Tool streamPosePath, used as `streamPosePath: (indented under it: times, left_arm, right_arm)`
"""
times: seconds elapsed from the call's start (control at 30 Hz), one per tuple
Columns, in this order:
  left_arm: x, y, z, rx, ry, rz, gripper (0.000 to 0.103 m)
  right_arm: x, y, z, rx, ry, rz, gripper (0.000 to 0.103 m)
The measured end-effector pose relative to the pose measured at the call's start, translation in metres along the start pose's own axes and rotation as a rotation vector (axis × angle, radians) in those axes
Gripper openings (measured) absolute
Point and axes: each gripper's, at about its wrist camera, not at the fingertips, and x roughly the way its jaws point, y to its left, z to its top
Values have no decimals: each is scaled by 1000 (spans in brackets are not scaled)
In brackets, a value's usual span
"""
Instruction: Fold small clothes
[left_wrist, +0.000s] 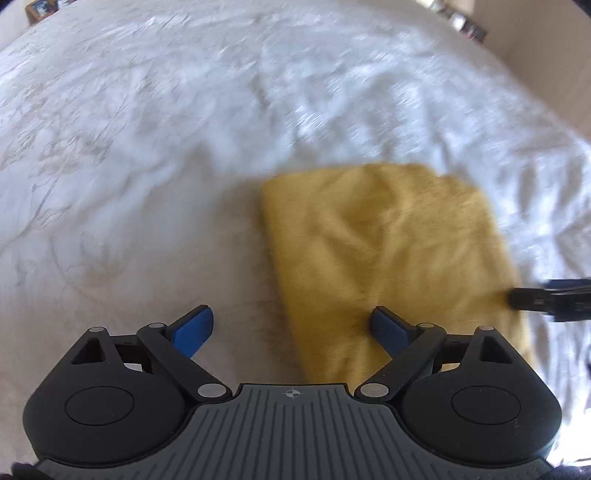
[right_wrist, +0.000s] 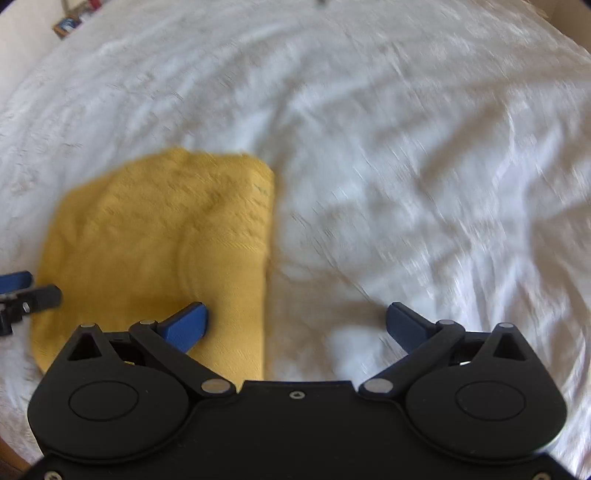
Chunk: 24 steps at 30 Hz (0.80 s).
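A folded yellow garment (left_wrist: 388, 251) lies flat on a white bedspread (left_wrist: 184, 110). My left gripper (left_wrist: 291, 325) is open and empty above the garment's left edge, its right fingertip (left_wrist: 388, 326) over the cloth. In the right wrist view the same garment (right_wrist: 159, 236) lies at the left. My right gripper (right_wrist: 297, 323) is open and empty above the garment's right edge, its left fingertip (right_wrist: 188, 323) over the cloth. Each gripper's tip shows at the edge of the other view: the right one (left_wrist: 554, 299) and the left one (right_wrist: 22, 295). Both views are motion-blurred.
The wrinkled white bedspread (right_wrist: 406, 166) fills both views. A small framed picture (right_wrist: 66, 26) and a pale wall lie beyond the bed's far left corner. More small items (left_wrist: 469, 26) sit past the far right edge.
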Motion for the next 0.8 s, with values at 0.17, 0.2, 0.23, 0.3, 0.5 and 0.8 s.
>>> streamPosePath:
  times: [0.17, 0.2, 0.23, 0.3, 0.5, 0.8]
  left_arm:
    - [-2, 15, -3, -65, 19, -19, 103]
    - [-7, 15, -4, -64, 12, -22, 103]
    - [-12, 14, -4, -67, 4, -29, 103]
    - [-23, 11, -7, -81, -10, -43, 103]
    - [-57, -17, -14, -77, -54, -30, 103]
    - [-105, -71, -35, -3, -101, 66, 102]
  right_arm:
    - [-17, -11, -6, 33, -38, -63, 102]
    - [-24, -12, -7, 34, -59, -51, 102]
    - [-31, -13, -8, 35, -81, -38, 102]
    - [-47, -11, -12, 31, -121, -19, 102]
    - [-82, -1, -24, 6, -202, 35, 102]
    - [-132, 3, -52, -33, -298, 119, 102]
